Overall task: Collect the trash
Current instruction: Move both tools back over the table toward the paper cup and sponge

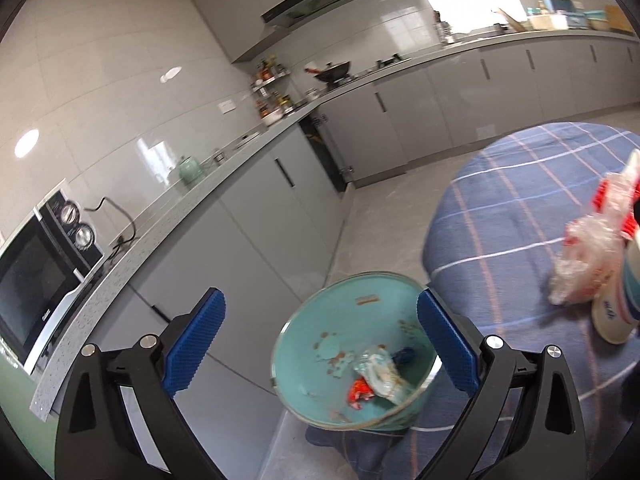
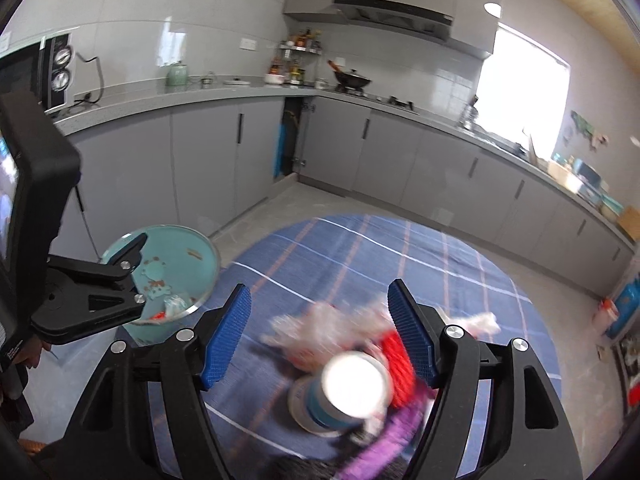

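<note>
I am holding the left gripper (image 1: 320, 344) with its blue pads spread wide and nothing between them; the teal bin (image 1: 384, 292) is sitting beyond and below the fingertips, at the edge of the round table's blue checked cloth (image 1: 500, 208). I am seeing crumpled wrappers (image 1: 378, 376) and a red scrap (image 1: 358, 392) already lying in its bottom.

I am keeping the right gripper (image 2: 320, 336) apart as well. A paper cup (image 2: 344, 396), a crumpled clear bag (image 2: 320, 324), red packaging (image 2: 396, 356) and a purple wrapper (image 2: 384, 444) are lying on the cloth between and under its fingers, but no pad is pressing on any of them. That view is blurred, so I cannot tell exactly how the pieces overlap.

Risks, as I am judging them:
- The pile is loose and mixed. Closing on the slippery bag alone may be dragging the cup over and scattering the rest.
- The cup is looking light; a pinch on its rim may be crushing or tipping it.
- The bin is standing close to the table edge, where a careless sweep of the left gripper may be knocking it.
- Trailing film may be snagging on the cloth during a lift.
</note>
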### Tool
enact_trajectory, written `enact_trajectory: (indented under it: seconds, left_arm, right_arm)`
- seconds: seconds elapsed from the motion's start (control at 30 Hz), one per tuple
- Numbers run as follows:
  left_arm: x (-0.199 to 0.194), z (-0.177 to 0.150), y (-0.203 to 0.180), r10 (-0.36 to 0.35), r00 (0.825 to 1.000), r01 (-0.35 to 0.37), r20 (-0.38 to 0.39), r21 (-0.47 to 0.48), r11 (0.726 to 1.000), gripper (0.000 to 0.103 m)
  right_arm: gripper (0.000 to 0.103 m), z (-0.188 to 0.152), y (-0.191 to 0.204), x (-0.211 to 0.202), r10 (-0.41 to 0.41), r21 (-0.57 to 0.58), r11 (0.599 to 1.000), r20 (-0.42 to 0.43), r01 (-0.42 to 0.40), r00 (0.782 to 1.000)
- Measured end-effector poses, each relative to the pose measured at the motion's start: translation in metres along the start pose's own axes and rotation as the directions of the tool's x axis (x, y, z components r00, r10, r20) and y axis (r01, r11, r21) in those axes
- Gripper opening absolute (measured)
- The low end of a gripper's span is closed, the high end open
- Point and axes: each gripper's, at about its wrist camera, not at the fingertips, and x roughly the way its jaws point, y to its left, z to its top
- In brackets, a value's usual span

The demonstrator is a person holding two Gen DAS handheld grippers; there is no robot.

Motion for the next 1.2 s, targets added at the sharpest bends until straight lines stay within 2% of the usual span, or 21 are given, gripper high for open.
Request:
enact_trajectory:
  seconds: [0.43,0.67,0.77,0.93,1.1,1.2]
  left_arm:
    - [-0.040,-0.006,-0.061,-0.153,0.987,0.150,0.041,0.063,0.987,0.096]
    - [-0.059,-0.013,-0.086,-0.233,0.971,0.229,0.047,0.078,0.970,0.096]
    - [-0.065,-0.018,-0.096,-0.245,0.968,0.240,0.048,0.094,0.966,0.096]
    - [-0.077,-0.017,-0.102,-0.296,0.953,0.291,0.066,0.072,0.954,0.096]
    - [-0.076,-0.009,-0.115,-0.306,0.949,0.301,0.071,0.076,0.951,0.096]
    - [-0.081,-0.002,-0.124,-0.340,0.936,0.334,0.089,0.079,0.939,0.096]
  right_arm:
    - [0.074,-0.066,-0.076,-0.026,-0.145,0.081,0.985,-0.073,0.151,0.987]
    - [0.074,-0.106,-0.091,-0.025,-0.165,0.085,0.981,-0.131,0.177,0.978]
    - [0.074,-0.120,-0.096,-0.022,-0.169,0.091,0.979,-0.154,0.185,0.973]
    - [0.074,-0.142,-0.105,-0.026,-0.181,0.113,0.973,-0.171,0.201,0.969]
    - [0.074,-0.146,-0.118,-0.023,-0.173,0.176,0.964,-0.167,0.202,0.971]
    - [0.074,-0.145,-0.116,-0.024,-0.169,0.176,0.965,-0.152,0.195,0.974]
